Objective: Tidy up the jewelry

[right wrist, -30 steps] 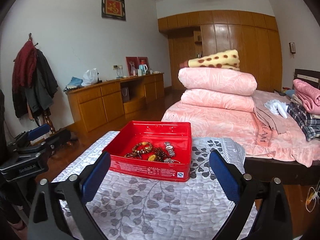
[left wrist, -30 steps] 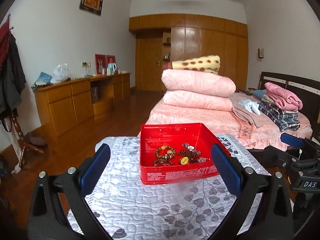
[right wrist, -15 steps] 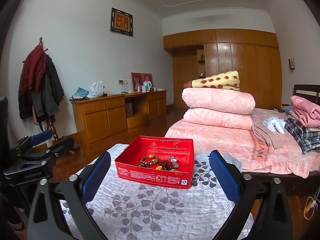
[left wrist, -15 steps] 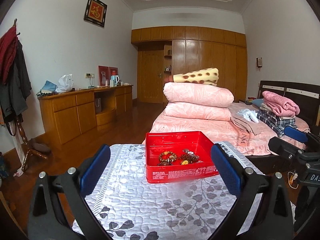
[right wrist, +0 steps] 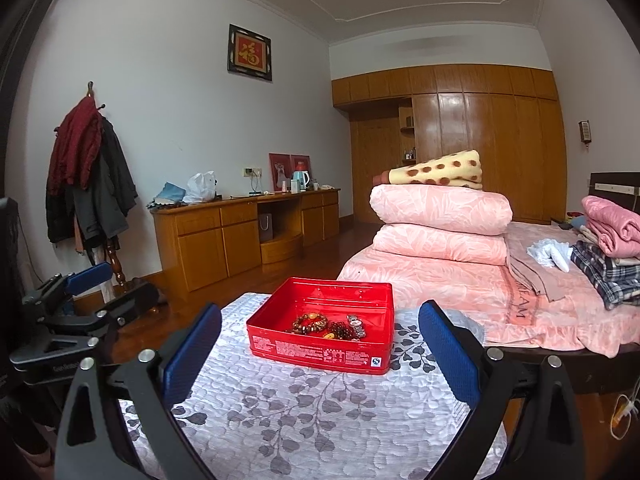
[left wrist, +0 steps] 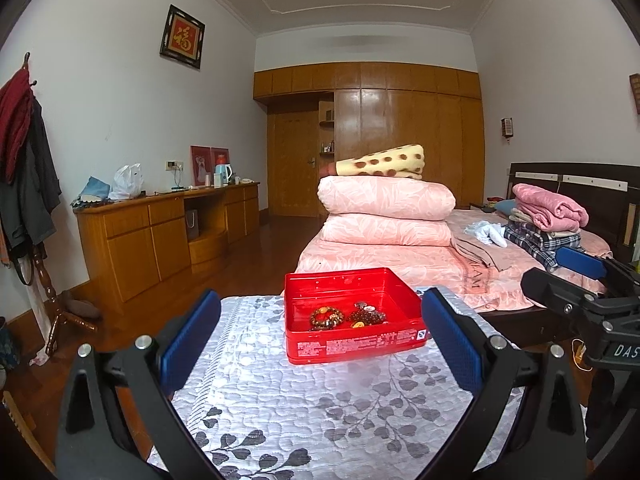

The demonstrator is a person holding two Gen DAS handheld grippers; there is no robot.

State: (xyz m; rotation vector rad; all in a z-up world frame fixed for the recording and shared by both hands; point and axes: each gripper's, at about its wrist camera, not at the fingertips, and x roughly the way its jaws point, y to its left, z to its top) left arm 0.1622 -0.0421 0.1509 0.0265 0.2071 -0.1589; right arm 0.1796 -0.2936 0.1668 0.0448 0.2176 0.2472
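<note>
A red tin box (left wrist: pixel 352 346) (right wrist: pixel 320 350) stands on a table with a grey leaf-patterned cloth (left wrist: pixel 304 408) (right wrist: pixel 304 412). Inside lie a brown bead bracelet (left wrist: pixel 326 317) (right wrist: pixel 310 324), dark red beads (left wrist: pixel 366 316) (right wrist: pixel 340 330) and a metal watch (right wrist: pixel 355 323). My left gripper (left wrist: pixel 320 340) is open and empty, held back from the box. My right gripper (right wrist: pixel 319 344) is open and empty, also short of the box. Each gripper shows at the edge of the other's view: the right one in the left wrist view (left wrist: pixel 580 280), the left one in the right wrist view (right wrist: pixel 80 296).
A bed (left wrist: pixel 440 264) with stacked pink quilts (left wrist: pixel 386 212) and folded clothes (left wrist: pixel 548 216) lies beyond the table. A wooden cabinet (left wrist: pixel 160 236) runs along the left wall. A coat rack (right wrist: pixel 88 184) stands at the left. Wooden floor surrounds the table.
Both grippers have pulled back and tilted up from the box, which now looks smaller and lower in both views. The jaws stay open.
</note>
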